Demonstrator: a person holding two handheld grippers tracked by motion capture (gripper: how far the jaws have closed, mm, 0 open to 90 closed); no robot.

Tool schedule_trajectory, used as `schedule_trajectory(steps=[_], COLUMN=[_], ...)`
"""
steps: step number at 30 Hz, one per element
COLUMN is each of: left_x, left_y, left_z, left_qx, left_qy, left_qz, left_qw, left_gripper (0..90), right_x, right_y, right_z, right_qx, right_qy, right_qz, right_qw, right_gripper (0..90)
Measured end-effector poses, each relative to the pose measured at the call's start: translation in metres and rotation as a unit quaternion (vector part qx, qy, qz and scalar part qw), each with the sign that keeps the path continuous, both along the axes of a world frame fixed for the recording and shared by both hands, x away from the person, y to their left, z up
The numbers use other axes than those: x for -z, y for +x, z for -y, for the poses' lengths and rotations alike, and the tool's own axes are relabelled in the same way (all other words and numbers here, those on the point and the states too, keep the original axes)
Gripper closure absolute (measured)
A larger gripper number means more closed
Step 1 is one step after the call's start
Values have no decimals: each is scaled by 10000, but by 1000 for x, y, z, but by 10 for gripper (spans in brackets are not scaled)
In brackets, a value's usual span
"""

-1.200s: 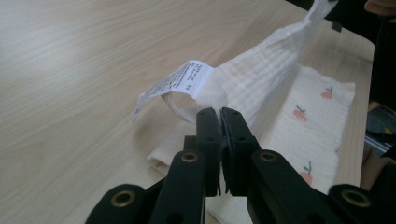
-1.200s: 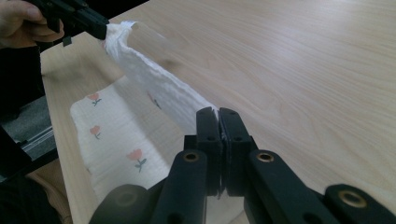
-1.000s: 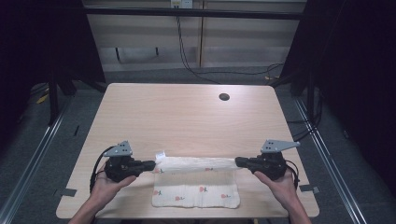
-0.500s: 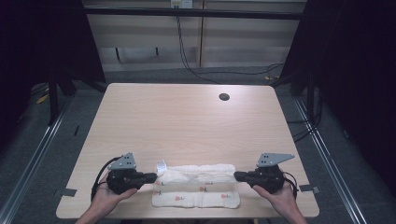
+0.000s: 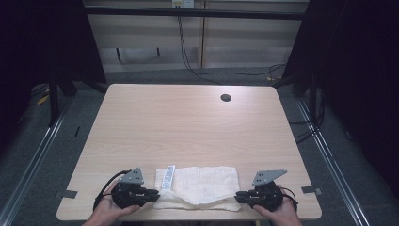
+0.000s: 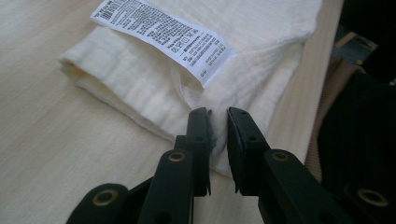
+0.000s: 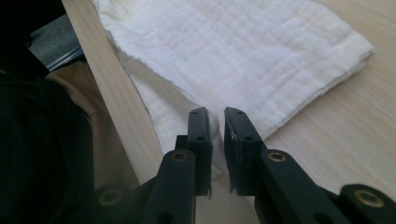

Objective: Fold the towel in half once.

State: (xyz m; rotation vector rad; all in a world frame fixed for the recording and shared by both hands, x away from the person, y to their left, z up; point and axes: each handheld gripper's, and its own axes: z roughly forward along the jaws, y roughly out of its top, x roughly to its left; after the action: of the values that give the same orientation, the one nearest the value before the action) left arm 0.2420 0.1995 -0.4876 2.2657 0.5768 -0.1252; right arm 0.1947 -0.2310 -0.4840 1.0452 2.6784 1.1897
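Observation:
A white folded cloth [image 5: 200,186] lies flat near the table's front edge, with a printed care label [image 5: 168,177] on its left end. My left gripper [image 5: 153,193] rests low at the cloth's left end and my right gripper [image 5: 239,197] at its right end, both pointing inward. In the left gripper view the jaws [image 6: 218,114] stand slightly apart over the cloth's [image 6: 140,88] front corner, below the label [image 6: 163,32]. In the right gripper view the jaws [image 7: 215,114] show the same narrow gap over the cloth's [image 7: 243,51] front hem. Both pairs of jaws have just been opening and no longer press on the cloth.
The wooden table [image 5: 188,122] stretches bare behind the cloth, with a round cable hole [image 5: 226,98] at the back right. Grey tape marks [image 5: 311,190] sit near the front corners. The cloth's hem lies close to the front edge, beside the person's lap [image 7: 98,140].
Both grippers sank and came toward the front edge, laying the stretched cloth layer down over the part on the table. Their jaws have parted a little.

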Motion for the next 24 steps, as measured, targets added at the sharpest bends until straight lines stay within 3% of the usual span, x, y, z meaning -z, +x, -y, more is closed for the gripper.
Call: schedule_trajectory(steps=[6,9,13,14,15,17,21,24], left_x=[-1,-4,-9,-11,-11,-15,-22,-25], left_y=[-9,-9,-4,2,2,12,21,25], left_z=[-2,-4,-9,-12,-12,-13,-8,-1], left_qx=[163,63,-52,-222,-222,-372,-510,-412], left_qy=[37,-89,-303,-501,-501,-763,-727,-598], left_qz=[-41,-42,14,-50,-50,-110,87,187], left_qw=[9999,9999,9995,9985,9985,9963,9960,9972], left_gripper=[717,695,657,642,643,635,629,645], right_x=[-2,-3,-5,-6,-6,-6,-8,-6], right_y=[-3,-6,-6,-2,-2,6,11,13], right_z=[-5,-8,-12,-15,-15,-23,-41,-53], right_qx=[-111,-152,-114,-63,-63,-69,-253,-417], right_qy=[51,98,160,158,158,151,139,97], right_qz=[-60,-48,29,93,93,139,208,179], right_qw=[9999,9998,9998,9998,9998,9998,9994,9989], right_gripper=[747,727,692,685,685,689,675,674])
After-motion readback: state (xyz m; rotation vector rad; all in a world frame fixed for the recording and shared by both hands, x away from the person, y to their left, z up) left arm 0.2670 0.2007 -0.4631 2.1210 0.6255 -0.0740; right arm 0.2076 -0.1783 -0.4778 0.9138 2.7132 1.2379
